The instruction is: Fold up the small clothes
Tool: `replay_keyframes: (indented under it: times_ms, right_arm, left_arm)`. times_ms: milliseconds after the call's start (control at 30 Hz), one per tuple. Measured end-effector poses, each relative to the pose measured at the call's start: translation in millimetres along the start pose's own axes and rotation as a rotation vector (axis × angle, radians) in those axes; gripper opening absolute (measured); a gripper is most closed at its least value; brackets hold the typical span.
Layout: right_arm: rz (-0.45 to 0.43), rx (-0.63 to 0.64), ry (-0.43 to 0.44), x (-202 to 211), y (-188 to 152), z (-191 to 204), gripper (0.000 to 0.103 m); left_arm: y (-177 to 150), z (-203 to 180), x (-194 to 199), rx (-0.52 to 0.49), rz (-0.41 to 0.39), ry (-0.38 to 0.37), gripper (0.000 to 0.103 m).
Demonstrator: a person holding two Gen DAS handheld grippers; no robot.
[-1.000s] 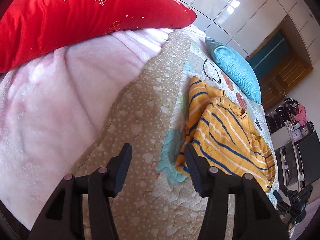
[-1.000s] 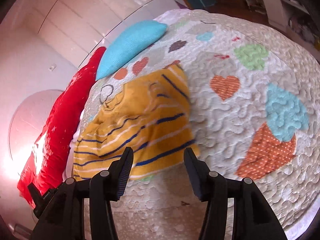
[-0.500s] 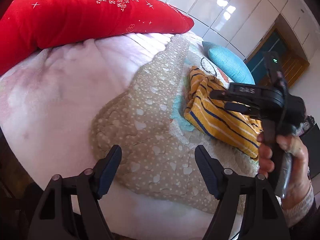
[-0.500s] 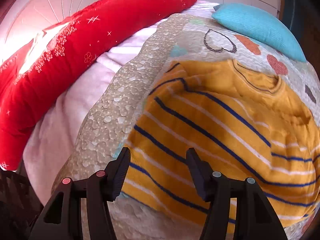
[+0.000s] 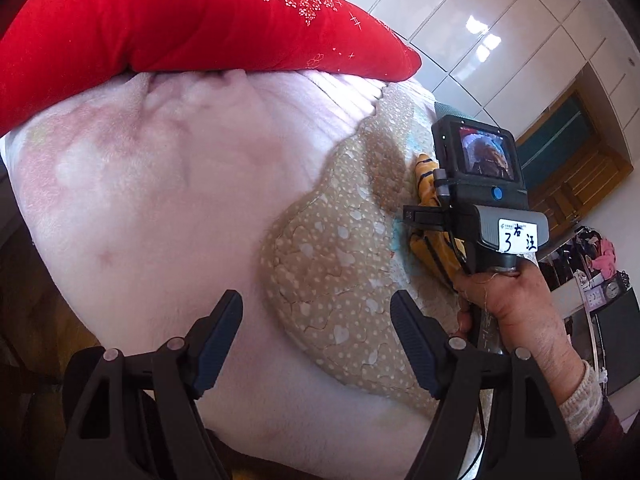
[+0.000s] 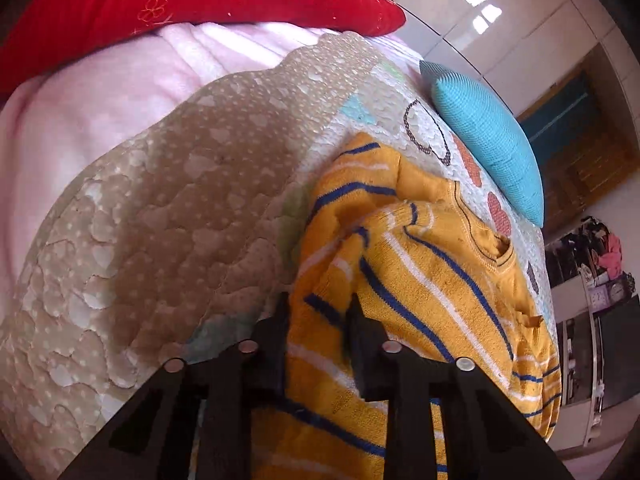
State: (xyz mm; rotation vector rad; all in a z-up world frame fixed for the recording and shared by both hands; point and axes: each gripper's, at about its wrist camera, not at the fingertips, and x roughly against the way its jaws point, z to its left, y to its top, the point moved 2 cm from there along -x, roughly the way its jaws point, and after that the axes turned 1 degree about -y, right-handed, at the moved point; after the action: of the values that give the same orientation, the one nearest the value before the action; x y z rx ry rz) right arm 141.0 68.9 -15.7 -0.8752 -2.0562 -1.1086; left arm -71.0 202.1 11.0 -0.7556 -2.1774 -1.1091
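Note:
A yellow sweater (image 6: 440, 280) with blue and white stripes lies partly folded on the patterned quilt (image 6: 180, 200). My right gripper (image 6: 319, 300) sits at the sweater's near left edge. Its jaws are closing, and a bunched fold of the knit is pinched between them. In the left wrist view only slivers of the sweater (image 5: 426, 182) show behind the right gripper's camera housing (image 5: 480, 168), which a hand (image 5: 512, 304) holds. My left gripper (image 5: 316, 300) hangs open over the quilt's beige border and the pink blanket (image 5: 160, 200), holding nothing.
A big red cushion (image 5: 180, 20) lies along the far side of the pink blanket. A blue pillow (image 6: 488, 140) rests beyond the sweater's collar. White glossy wardrobe doors (image 5: 500, 40) and a wooden door stand behind the bed.
My right gripper swung round to the sweater's near left edge and narrowed onto the fabric. My left gripper drew back from the sweater toward the pink blanket and opened wider.

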Motion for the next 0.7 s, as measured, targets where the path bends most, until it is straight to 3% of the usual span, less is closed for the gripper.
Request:
replay_keyframes:
  times_ms: [100,200,267,400,500,567,633,700]
  right_arm:
    - [-0.029,-0.135,0.173,14,-1,-46,0.017]
    - [-0.07,-0.318,0.337,31,-12,-120,0.016]
    - [-0.106,-0.442,0.401,41,-29,-179,0.016]
    - [-0.154,-0.671,0.459,43,-93,-292,0.016]
    - [-0.129,-0.827,0.425,20,-160,-357,0.016]
    - [-0.061,-0.913,0.421,-8,-204,-381,0.017]
    - [0.004,-0.967,0.485,-38,-237,-388,0.018]
    - [-0.026,-0.992,0.554,-44,-258,-390,0.029]
  left_arm:
    - [-1,-10,4,-0.02,-0.003,0.009,0.075]
    - [-1,-23,5,-0.053,-0.005,0.03,0.075]
    - [-2,-35,4,-0.069,0.003,0.033,0.075]
    - [-11,-68,-2,-0.134,0.023,0.034,0.075]
    - [-20,-94,-11,-0.183,0.056,0.029,0.075]
    - [-26,-109,-20,-0.209,0.083,0.021,0.075]
    - [-35,-126,-29,-0.234,0.114,0.008,0.075]
    - [-42,-142,-34,-0.268,0.136,-0.001,0.075]
